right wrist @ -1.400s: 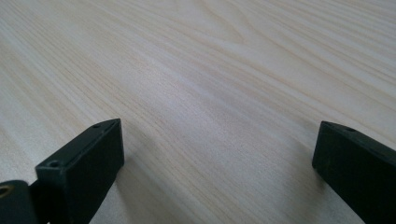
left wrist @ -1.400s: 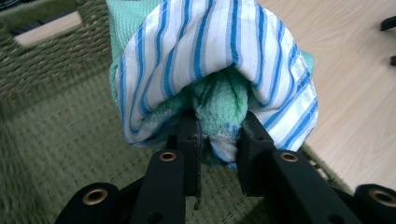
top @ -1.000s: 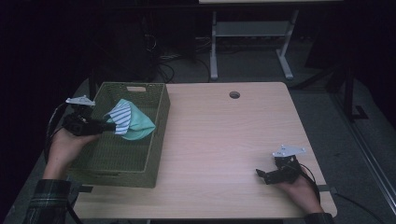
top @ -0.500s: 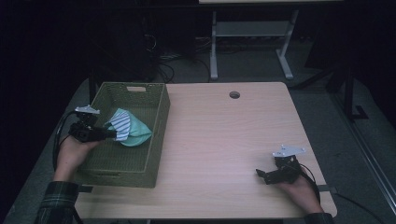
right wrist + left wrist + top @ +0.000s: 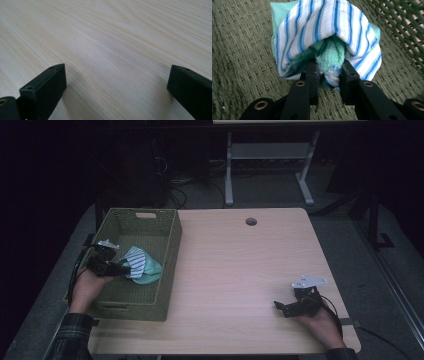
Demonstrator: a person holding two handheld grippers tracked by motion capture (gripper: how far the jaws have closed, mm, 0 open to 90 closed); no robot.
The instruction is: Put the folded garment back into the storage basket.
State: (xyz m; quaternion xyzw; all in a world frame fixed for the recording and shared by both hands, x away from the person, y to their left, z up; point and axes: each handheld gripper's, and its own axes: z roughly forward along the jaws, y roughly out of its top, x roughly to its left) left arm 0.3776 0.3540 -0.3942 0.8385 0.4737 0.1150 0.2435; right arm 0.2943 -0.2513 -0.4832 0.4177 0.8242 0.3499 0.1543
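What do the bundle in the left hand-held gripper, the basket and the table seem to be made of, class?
Cloth bundle: soft fabric, a white blue-striped woven layer around green terry-like looped pile.
Basket: olive woven weave, matt; looks like paper cord or plastic wicker, the strands leave it open.
Table: pale wood-grain surface, smooth and slightly shiny, probably laminate.

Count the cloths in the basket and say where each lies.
2: a blue-striped white cloth wrapped around a green cloth, bundled together in the left gripper over the basket floor. Others could hide beneath the bundle.

Dim high view with black surroundings; both gripper views bright, evenly lit.
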